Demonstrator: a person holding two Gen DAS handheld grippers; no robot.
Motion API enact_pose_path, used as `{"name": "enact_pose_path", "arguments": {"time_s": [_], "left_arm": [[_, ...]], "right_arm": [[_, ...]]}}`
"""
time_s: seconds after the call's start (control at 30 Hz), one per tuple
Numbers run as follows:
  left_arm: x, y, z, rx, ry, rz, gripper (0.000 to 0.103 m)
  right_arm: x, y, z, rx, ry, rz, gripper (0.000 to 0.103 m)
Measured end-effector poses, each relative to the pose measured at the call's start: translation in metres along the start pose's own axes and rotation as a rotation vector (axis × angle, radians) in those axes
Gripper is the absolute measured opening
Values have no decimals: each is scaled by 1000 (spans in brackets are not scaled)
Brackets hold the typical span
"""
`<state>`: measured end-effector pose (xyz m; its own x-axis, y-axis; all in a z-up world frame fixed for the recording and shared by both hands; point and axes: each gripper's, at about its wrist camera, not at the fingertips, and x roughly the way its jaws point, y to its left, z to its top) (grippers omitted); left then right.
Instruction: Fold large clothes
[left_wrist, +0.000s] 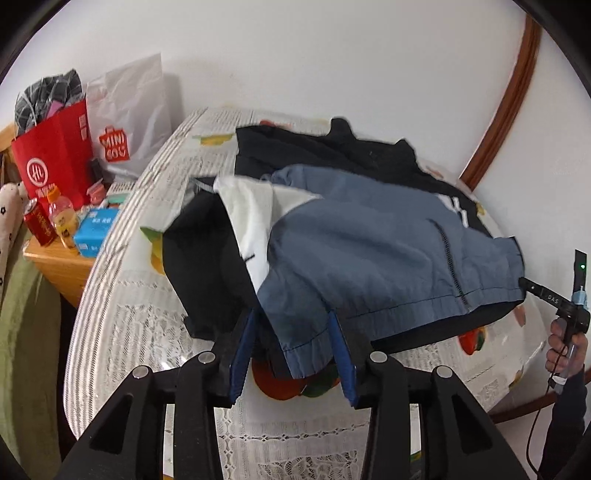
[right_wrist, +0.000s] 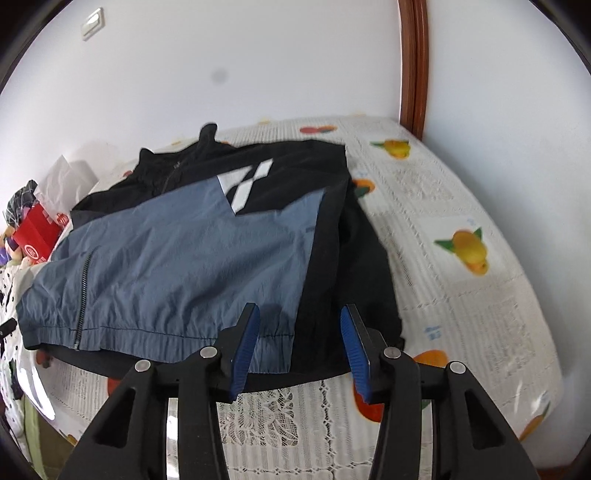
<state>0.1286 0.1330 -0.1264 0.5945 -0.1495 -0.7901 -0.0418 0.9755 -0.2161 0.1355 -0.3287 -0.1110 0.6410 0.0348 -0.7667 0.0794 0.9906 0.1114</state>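
Observation:
A blue, black and white jacket (left_wrist: 369, 243) lies on the round table (left_wrist: 122, 325), its sleeves folded in over the front. My left gripper (left_wrist: 291, 343) is open, its blue pads on either side of the jacket's hem corner at the near left. In the right wrist view the jacket (right_wrist: 177, 254) lies flat with its zip at the left. My right gripper (right_wrist: 299, 347) is open over the hem's right part, where blue meets black. The right gripper also shows in the left wrist view (left_wrist: 554, 295), at the jacket's far hem corner.
The table carries a lace cloth with fruit prints (right_wrist: 469, 251). A wooden side table (left_wrist: 59, 258) at the left holds a red bag (left_wrist: 51, 162), a white bag (left_wrist: 129, 114), bottles and a blue box. A white wall and a brown door frame (right_wrist: 413, 62) stand behind.

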Motion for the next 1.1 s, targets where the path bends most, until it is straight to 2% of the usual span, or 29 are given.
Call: {"name": "enact_pose_path", "arguments": {"time_s": [0.13,0.3,0.33,0.37,0.47,0.63,0.8,0.9,1.1], "left_arm": [[15,3,-6,-10,40,-4,38],[20,2,-5,-11,50,-11,36],[18,1,-4,-10,42,-13,28],[17,1,-4,-9,36,-19,25],[10,-6,-2,14,15,-6,16],[-16,-11,12,16,-79,-32,11],[-32,-14,37,20,-147,-21,11],[-29,-18,55,38,-168,6,11],[-8,-18,86,38,-184,13,11]], "right_arm": [[10,-4,-3,43,1,19,45],[15,5,1,15,3,3,35],[13,8,1,-5,0,-2,26],[11,10,1,-16,-2,-6,21],[-1,12,3,-21,-30,28,13],[-30,11,16,-5,-126,61,11],[-47,18,43,-9,-197,71,10],[-49,20,61,2,-229,82,10],[-30,22,86,26,-240,86,10]]}}
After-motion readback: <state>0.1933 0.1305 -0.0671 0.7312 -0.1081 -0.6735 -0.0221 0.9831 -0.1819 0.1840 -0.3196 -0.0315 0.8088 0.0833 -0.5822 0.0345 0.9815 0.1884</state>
